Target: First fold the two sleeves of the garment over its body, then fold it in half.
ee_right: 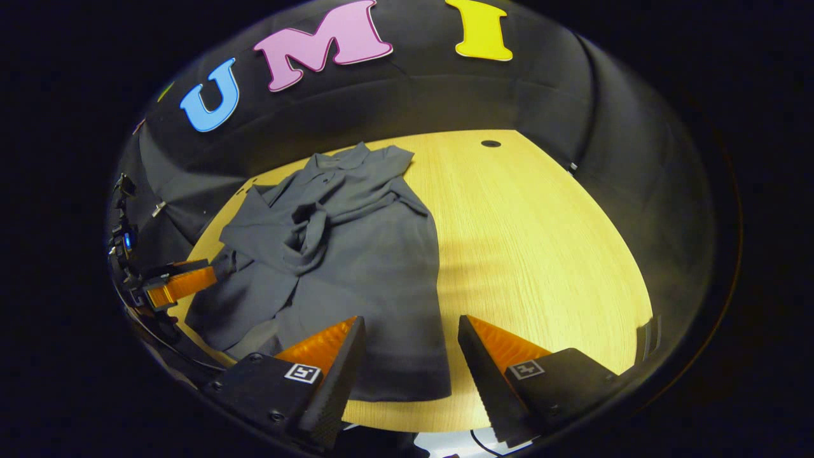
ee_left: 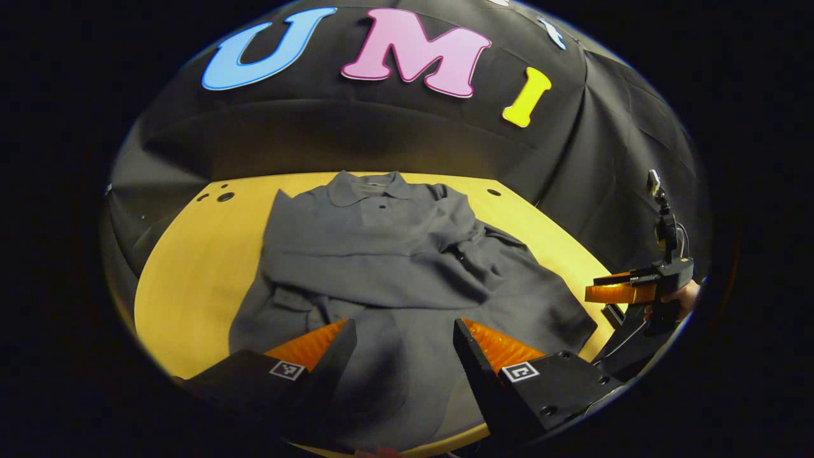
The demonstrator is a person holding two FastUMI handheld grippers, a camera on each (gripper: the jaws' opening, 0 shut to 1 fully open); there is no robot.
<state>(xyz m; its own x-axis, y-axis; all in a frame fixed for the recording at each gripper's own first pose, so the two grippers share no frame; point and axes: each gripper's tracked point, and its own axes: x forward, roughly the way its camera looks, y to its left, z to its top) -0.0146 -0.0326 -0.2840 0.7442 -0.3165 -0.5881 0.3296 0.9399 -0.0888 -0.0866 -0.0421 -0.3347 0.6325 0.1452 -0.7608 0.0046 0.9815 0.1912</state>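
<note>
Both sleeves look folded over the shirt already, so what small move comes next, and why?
Probably lower both open grippers, left and right, onto the shirt's near hem. The sleeves already lie crossed over its body on the table, so only the fold in half remains.

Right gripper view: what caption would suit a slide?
Open right gripper hovers over a dark grey collared shirt, sleeves folded in, on a yellow wooden table.
</note>
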